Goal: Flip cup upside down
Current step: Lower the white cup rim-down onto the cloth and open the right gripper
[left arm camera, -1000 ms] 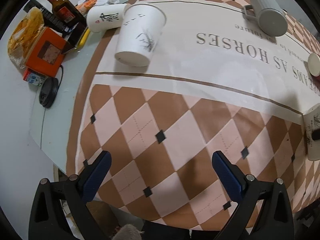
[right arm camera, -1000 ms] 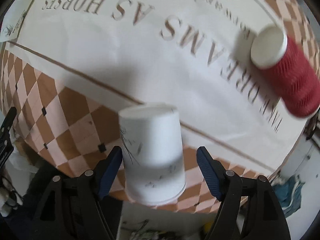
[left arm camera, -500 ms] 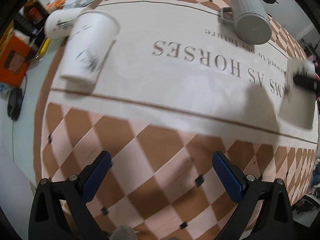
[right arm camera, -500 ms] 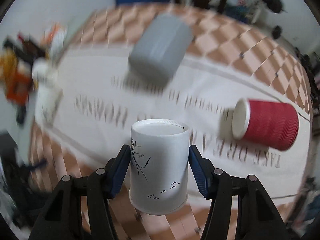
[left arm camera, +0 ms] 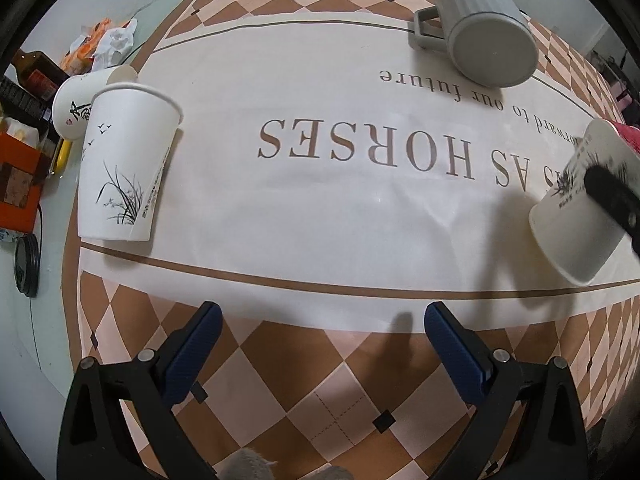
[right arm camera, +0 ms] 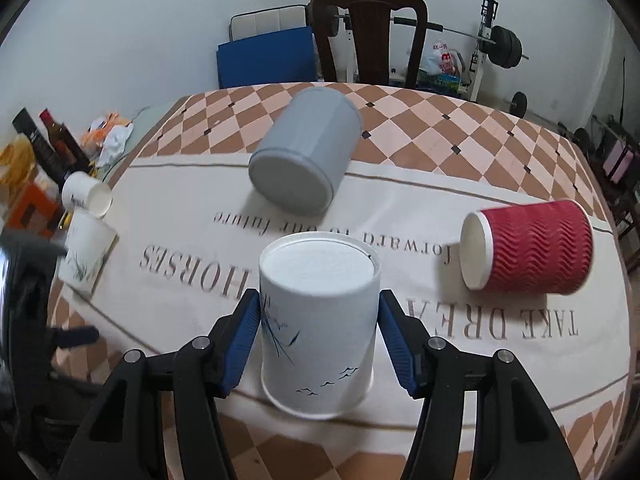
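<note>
A white paper cup with ink birds and grass (right arm camera: 318, 320) stands upside down, base up and rim on the cream cloth, between the blue pads of my right gripper (right arm camera: 319, 338), which is shut on it. In the left wrist view the same cup (left arm camera: 576, 216) shows at the far right, tilted, with a black finger of the right gripper across it. My left gripper (left arm camera: 318, 354) is open and empty above the checkered cloth near the table's front edge. A second white cup with a grass print (left arm camera: 126, 168) stands upright at the left.
A grey ribbed mug (right arm camera: 306, 158) lies on its side at the back. A red corrugated cup (right arm camera: 528, 250) lies on its side at the right. A small white cup (left arm camera: 76, 104), bottles and an orange box (left arm camera: 18, 184) crowd the left table edge. A chair (right arm camera: 368, 36) stands behind.
My right gripper closed on the white cup, lifted it and turned it over, and it now rests rim down on the cloth. My left gripper moved forward over the table, still open.
</note>
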{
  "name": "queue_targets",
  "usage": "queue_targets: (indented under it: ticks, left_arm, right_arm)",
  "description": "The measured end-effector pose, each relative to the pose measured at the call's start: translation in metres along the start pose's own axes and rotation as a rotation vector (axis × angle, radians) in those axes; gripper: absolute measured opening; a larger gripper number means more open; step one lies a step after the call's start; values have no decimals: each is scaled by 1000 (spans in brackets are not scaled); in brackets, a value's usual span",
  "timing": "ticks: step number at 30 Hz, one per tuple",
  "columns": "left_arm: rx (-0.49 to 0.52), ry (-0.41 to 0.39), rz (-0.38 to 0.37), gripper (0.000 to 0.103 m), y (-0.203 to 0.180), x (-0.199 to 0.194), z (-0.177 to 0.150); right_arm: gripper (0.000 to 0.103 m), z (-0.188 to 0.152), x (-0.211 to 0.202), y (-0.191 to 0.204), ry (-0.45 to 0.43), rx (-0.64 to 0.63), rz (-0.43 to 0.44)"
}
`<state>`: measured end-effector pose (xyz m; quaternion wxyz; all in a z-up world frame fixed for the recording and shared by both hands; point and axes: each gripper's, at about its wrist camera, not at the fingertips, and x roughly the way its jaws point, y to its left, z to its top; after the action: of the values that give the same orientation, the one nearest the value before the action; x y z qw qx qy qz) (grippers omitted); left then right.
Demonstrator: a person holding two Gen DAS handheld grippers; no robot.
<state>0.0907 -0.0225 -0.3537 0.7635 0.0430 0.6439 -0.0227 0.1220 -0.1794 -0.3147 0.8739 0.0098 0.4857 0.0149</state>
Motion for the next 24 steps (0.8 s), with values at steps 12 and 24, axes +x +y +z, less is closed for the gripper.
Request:
queue_targets:
  ticks: [12,24]
  left_arm:
    - [25,-24,17,103,-28,-22,-19]
    - [64,-56,45,103,-40,-55,-36]
  right_arm:
    - [69,-33,-16,-3,52,14,-37]
    - [99,-56,-68,-19,80,61,-182]
